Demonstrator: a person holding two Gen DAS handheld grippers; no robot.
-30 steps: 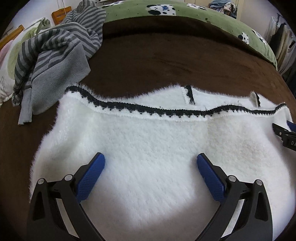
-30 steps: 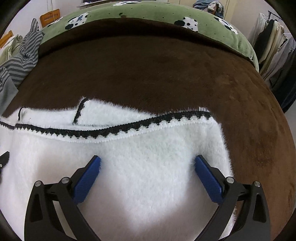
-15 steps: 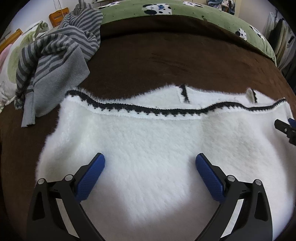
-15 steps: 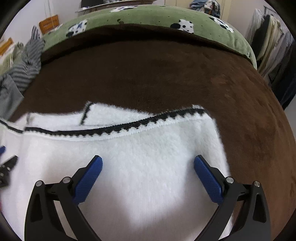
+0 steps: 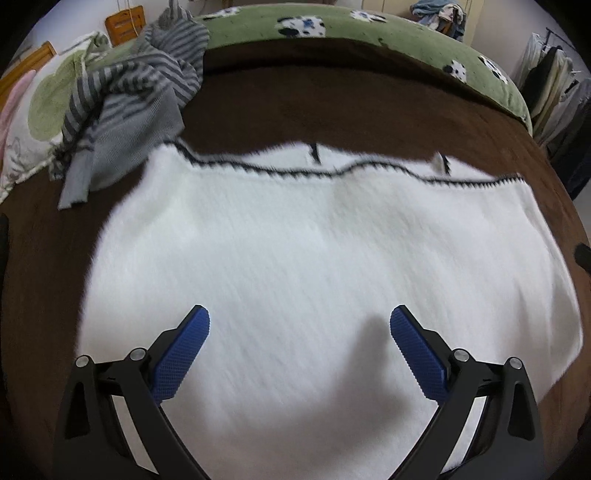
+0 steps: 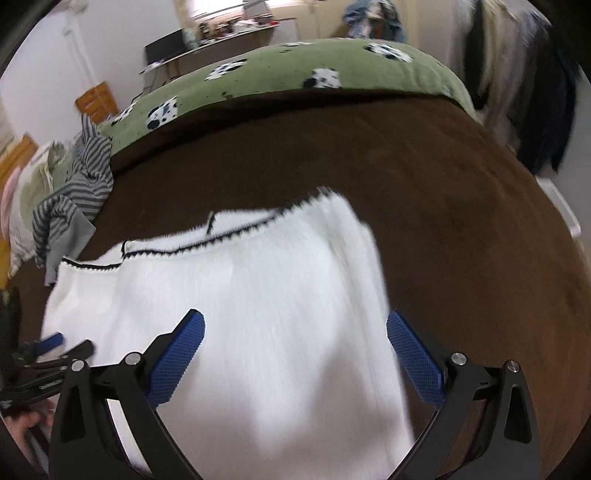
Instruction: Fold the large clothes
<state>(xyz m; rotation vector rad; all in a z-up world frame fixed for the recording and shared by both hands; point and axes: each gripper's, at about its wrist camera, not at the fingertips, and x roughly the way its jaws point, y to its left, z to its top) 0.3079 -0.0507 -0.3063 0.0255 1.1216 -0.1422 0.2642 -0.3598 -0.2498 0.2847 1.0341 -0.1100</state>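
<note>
A fluffy white garment with black zigzag trim (image 5: 314, 240) lies folded flat on the brown blanket (image 5: 332, 103); it also shows in the right wrist view (image 6: 258, 295). My left gripper (image 5: 299, 332) is open and empty, held above the garment's near half. My right gripper (image 6: 295, 336) is open and empty above the garment's right edge, tilted. The left gripper also shows at the left edge of the right wrist view (image 6: 48, 350).
A grey striped sweater (image 5: 129, 103) lies crumpled at the back left, touching the white garment's corner. A green cow-print blanket (image 5: 369, 29) runs along the back. Hanging clothes (image 6: 517, 74) stand at the right. A desk (image 6: 221, 44) stands behind the bed.
Both grippers have pulled back and risen, so more of the garment and the room shows. The right gripper has tilted and swung to the right. Both stay open.
</note>
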